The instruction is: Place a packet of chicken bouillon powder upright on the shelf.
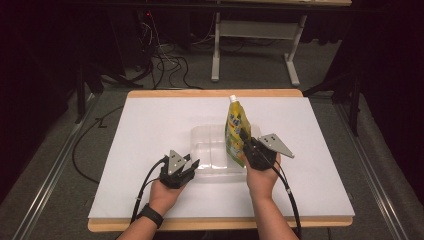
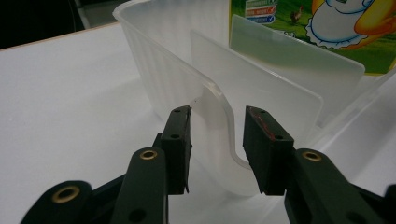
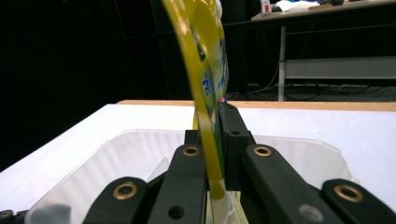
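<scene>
Both hands sat low: right tool [image 1: 246,145] was clamped on the yellow pouch [image 1: 236,131], upright in the clear tub [image 1: 210,150] mid-tabletop [image 1: 150,125]. Left tool [image 2: 217,140] straddled the tub's rim, jaws apart; its view caught an inner divider [image 2: 261,88].

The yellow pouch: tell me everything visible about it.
The yellow pouch is a soft, glossy refill pack with a white screw cap on top and a cartoon print with green labels on its face. It stands upright over the clear plastic bin in the middle of the white table. The right gripper clamps its lower edge, jaws pressed flat on both sides.
</scene>
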A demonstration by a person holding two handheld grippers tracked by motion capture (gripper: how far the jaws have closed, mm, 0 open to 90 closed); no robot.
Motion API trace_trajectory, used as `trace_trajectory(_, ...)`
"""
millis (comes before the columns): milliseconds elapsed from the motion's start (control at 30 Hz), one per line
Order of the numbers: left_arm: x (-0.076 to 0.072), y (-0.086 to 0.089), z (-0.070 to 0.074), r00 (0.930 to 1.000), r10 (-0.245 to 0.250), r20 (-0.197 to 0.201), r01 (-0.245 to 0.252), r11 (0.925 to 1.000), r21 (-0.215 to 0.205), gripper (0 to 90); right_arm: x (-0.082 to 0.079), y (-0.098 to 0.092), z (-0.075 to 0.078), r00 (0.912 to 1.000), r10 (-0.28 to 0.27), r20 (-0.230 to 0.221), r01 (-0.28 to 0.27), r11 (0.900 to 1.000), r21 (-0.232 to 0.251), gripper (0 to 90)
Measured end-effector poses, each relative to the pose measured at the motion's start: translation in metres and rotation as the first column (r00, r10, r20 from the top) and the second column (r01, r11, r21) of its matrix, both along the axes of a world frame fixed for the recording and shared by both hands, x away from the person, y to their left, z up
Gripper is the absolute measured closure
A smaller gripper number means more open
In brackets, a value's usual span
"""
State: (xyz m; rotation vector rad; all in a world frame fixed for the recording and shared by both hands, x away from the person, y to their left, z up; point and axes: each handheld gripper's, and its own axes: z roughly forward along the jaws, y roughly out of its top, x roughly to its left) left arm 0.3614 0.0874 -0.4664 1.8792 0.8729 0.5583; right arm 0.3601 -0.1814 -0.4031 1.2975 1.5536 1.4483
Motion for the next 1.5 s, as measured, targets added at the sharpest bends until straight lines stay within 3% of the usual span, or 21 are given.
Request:
trace_trajectory(500,0.0,0.001,0.001,1.0,-0.009,-0.003,0.009,1.0,0.003,62.0,-0.014,0.002,-0.007,0.9986,0.026,-0.045,-0.028,0.999,-0.045,86.3)
trace_trajectory(933,0.0,0.002,0.001,0.9998,-0.015,-0.01,0.015,0.9999,-0.002,59.9,-0.016,-0.002,-0.011,0.9965,0.045,-0.071,-0.05,0.996,-0.079,83.7)
trace_trajectory(1033,0.001,0.004,0.002,0.9997,-0.015,-0.02,0.015,0.9998,-0.009,53.3,-0.016,-0.003,-0.012,0.9937,0.067,-0.091,-0.074,0.994,-0.079,75.1)
trace_trajectory(1267,-0.002,0.015,0.012,0.9988,-0.037,-0.033,0.035,0.9978,-0.057,41.9,-0.021,-0.006,-0.01,0.9857,0.11,-0.127,-0.125,0.985,-0.115,41.1)
trace_trajectory(1500,-0.01,0.032,0.027,0.9986,-0.051,-0.011,0.05,0.9973,-0.053,39.4,-0.04,-0.026,-0.007,0.9765,0.167,-0.136,-0.191,0.964,-0.187,33.5)
